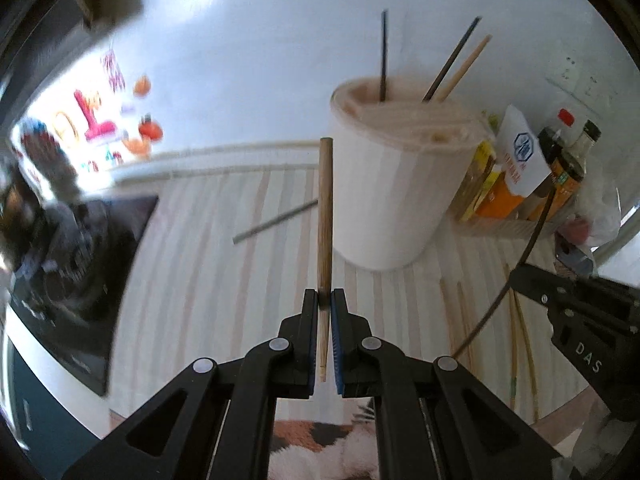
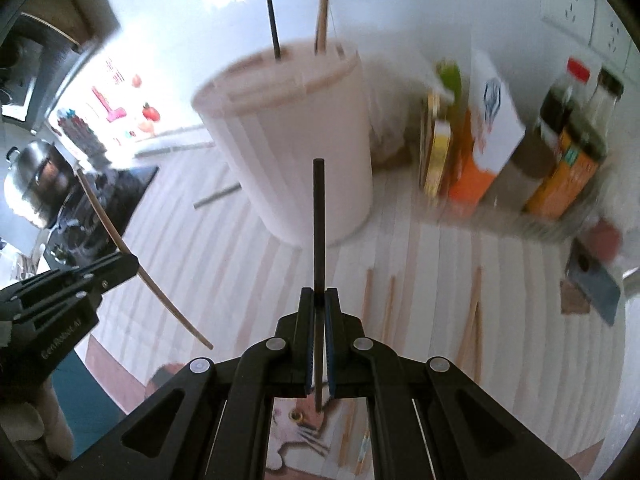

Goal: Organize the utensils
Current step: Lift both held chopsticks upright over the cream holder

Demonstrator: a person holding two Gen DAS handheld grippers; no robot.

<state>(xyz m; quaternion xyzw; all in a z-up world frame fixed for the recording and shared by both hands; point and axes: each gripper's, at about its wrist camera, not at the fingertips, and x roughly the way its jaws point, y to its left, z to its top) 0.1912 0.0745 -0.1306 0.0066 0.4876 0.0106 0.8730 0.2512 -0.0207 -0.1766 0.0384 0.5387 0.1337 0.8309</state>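
My left gripper (image 1: 325, 294) is shut on a light wooden chopstick (image 1: 325, 216) that sticks up in front of the white utensil holder (image 1: 394, 188). In the right wrist view my right gripper (image 2: 319, 294) is shut on a black chopstick (image 2: 319, 224), also upright before the white utensil holder (image 2: 296, 136). Two black chopsticks and a wooden one (image 1: 466, 66) stand in the holder's slotted lid. In the left wrist view the right gripper (image 1: 520, 276) comes in at the right; the left gripper (image 2: 134, 262) with its wooden chopstick (image 2: 120, 244) shows at the left of the right wrist view.
A grey chopstick (image 1: 276, 220) lies on the striped counter left of the holder. More wooden chopsticks (image 2: 390, 308) lie on the counter at the right. Sauce bottles and boxes (image 2: 516, 144) stand behind, a dark stove (image 1: 80, 256) with a steel pot (image 2: 34, 184) at the left.
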